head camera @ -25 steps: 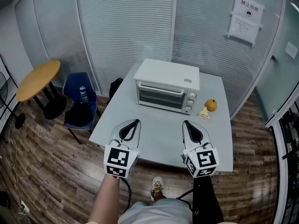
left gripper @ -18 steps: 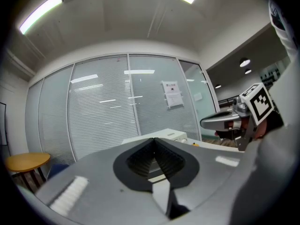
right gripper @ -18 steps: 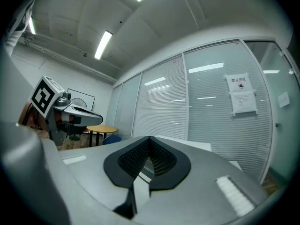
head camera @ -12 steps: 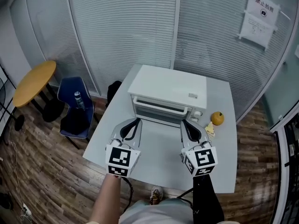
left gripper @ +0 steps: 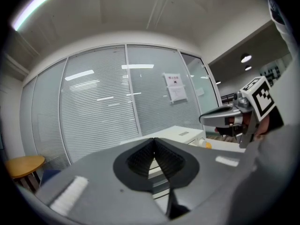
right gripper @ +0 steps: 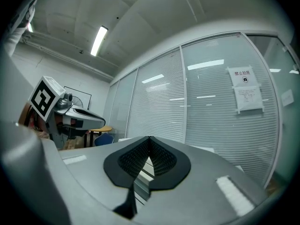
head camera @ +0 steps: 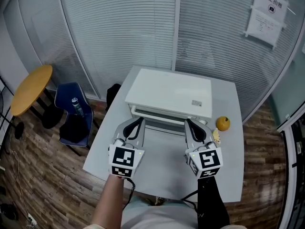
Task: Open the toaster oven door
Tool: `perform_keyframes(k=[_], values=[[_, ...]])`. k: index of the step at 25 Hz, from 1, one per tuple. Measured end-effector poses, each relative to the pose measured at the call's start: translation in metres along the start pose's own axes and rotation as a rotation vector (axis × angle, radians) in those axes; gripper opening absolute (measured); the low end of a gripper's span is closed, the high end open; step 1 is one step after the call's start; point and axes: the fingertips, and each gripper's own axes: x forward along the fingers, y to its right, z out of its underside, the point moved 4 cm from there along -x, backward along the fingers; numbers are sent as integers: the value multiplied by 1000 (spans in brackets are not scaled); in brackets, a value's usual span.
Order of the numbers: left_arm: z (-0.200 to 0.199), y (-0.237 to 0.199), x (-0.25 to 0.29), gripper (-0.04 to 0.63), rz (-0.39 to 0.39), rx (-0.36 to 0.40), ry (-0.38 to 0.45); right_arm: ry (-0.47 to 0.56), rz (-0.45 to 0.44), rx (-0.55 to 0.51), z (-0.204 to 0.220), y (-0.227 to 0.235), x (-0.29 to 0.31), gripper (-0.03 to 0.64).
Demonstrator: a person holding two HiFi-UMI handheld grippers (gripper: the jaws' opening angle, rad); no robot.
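A white toaster oven (head camera: pixel 169 97) stands at the back of the grey table (head camera: pixel 162 175), its door shut and its front mostly hidden from this steep angle. My left gripper (head camera: pixel 139 122) and right gripper (head camera: pixel 188 122) hover side by side just before the oven's front edge, both shut with nothing between the jaws. In the left gripper view the shut jaws of my left gripper (left gripper: pixel 153 140) point at the oven (left gripper: pixel 180 133), and my right gripper (left gripper: pixel 225 118) shows at the right. The right gripper view shows my right gripper (right gripper: pixel 149 138) shut too, with the left gripper (right gripper: pixel 75 117) beside it.
An orange (head camera: pixel 222 123) and a small pale item (head camera: pixel 217 135) lie on the table right of the oven. A blue chair (head camera: pixel 71 120) holding a bottle (head camera: pixel 75 106) and a round yellow table (head camera: pixel 28 88) stand to the left. Blind-covered glass walls (head camera: pixel 124 27) close the back.
The view has closed in on the table and looks more steeply down on the oven. Both grippers have moved forward to the oven's front edge, still shut.
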Motion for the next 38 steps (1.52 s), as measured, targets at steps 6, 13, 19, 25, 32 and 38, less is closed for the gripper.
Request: perform_keyframes(k=[6,13,19,25,32,38], values=[[10,-8,26,57,63,-2,-18,-26,40,8,6,4,18,2],[40,-21,58,57,135,-1,-86,-132,112,-21,22,5,41,2],[78,-19,83,57,184,-31,-197,-262,141,-6,52,4,58,2],[98,-16,103,57,216,-18,-263,-376,158,-8,84,-1,73,2],[100,-16,118,57,234,-35,-246,-459,176,17,99,-1,90,2],[100,-17,117,57,245,-69,-235,-511,204,-11,98,2,97,2]])
